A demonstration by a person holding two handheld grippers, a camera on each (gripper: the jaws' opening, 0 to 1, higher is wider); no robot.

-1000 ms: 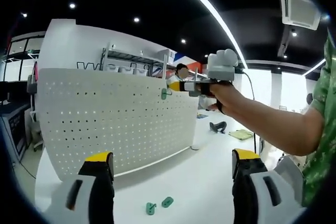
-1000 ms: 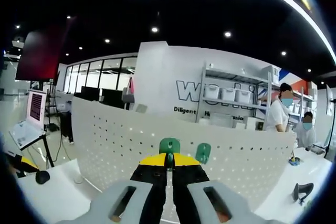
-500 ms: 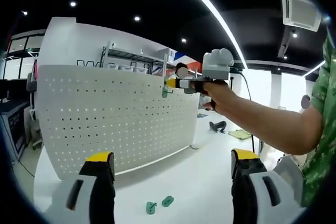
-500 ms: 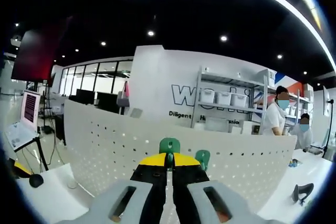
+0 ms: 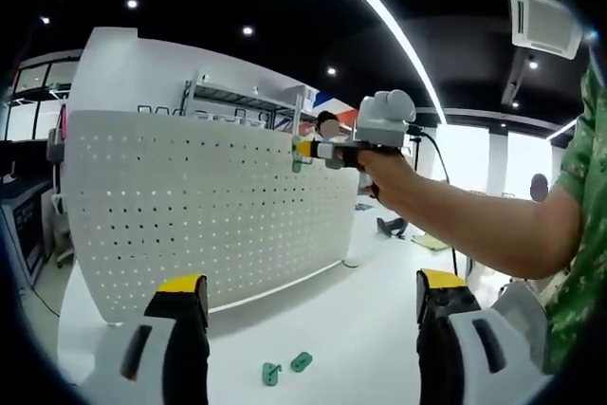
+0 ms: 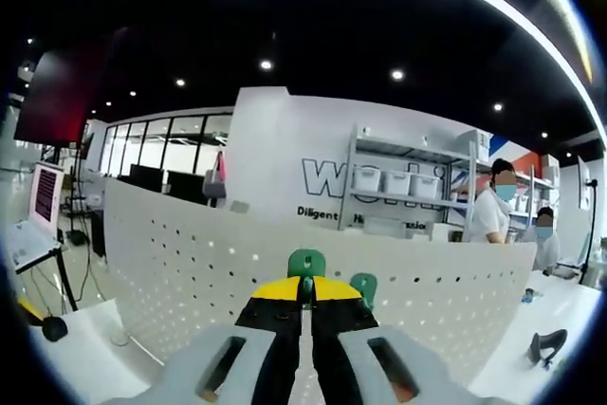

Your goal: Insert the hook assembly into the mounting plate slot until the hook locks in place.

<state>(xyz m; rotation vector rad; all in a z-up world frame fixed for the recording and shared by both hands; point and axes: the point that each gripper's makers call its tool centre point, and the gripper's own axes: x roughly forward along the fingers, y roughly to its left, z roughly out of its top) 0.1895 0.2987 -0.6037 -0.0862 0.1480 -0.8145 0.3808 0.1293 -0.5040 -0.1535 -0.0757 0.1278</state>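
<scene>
Right gripper [image 6: 305, 293]: clamped on green hook [image 6: 306, 264], at pegboard [image 5: 204, 211] top edge, board directly ahead. Left gripper [image 5: 308, 305]: open, well back, holding nothing.

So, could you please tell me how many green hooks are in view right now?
4. Two green hooks lie loose on the table, one beside the other. One is clamped in the right gripper at the pegboard's top edge, another hangs beside it. Others may be hidden.

In the left gripper view, the left claw [image 5: 308, 305] stands wide open at the bottom. Upper centre, the right claw [image 5: 305, 150] presses a green hook [image 5: 297, 164] against the white pegboard [image 5: 190, 215]. Two green hooks [image 5: 285, 367] lie on the tabletop [image 5: 360, 329].
</scene>
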